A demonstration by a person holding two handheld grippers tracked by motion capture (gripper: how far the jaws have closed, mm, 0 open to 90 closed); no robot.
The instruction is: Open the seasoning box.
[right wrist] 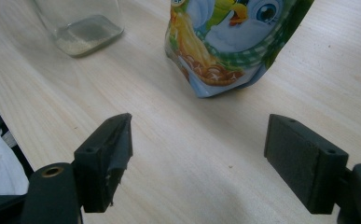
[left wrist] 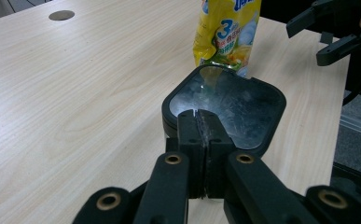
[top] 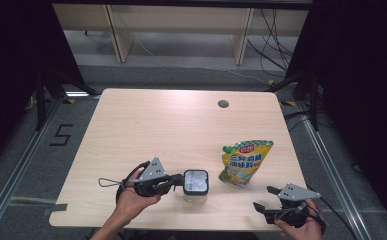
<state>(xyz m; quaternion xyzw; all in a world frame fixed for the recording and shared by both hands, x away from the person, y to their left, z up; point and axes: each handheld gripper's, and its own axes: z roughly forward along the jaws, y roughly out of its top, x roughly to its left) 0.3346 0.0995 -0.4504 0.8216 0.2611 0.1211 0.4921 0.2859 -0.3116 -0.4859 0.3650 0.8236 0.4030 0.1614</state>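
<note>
A clear jar point(top: 195, 196) with a black-framed lid point(top: 196, 181) stands near the table's front edge. My left gripper point(top: 178, 180) comes at it from the left. In the left gripper view its jaws point(left wrist: 201, 121) are pressed together on the near edge of the lid point(left wrist: 234, 105). A yellow pouch point(top: 245, 162) with a green cap stands just right of the jar and appears behind it as the pouch point(left wrist: 227, 30). My right gripper point(top: 263, 197) is open at the front right corner, jaws wide point(right wrist: 199, 140), facing the pouch point(right wrist: 229, 42) and the jar point(right wrist: 82, 23), which holds a little powder.
The light wooden table point(top: 146, 130) has a round cable hole point(top: 223, 104) at the back right. The right gripper point(left wrist: 305, 44) hangs beyond the table's edge in the left gripper view. Dark curtains and tripod legs flank the table, and a cable trails from the left gripper.
</note>
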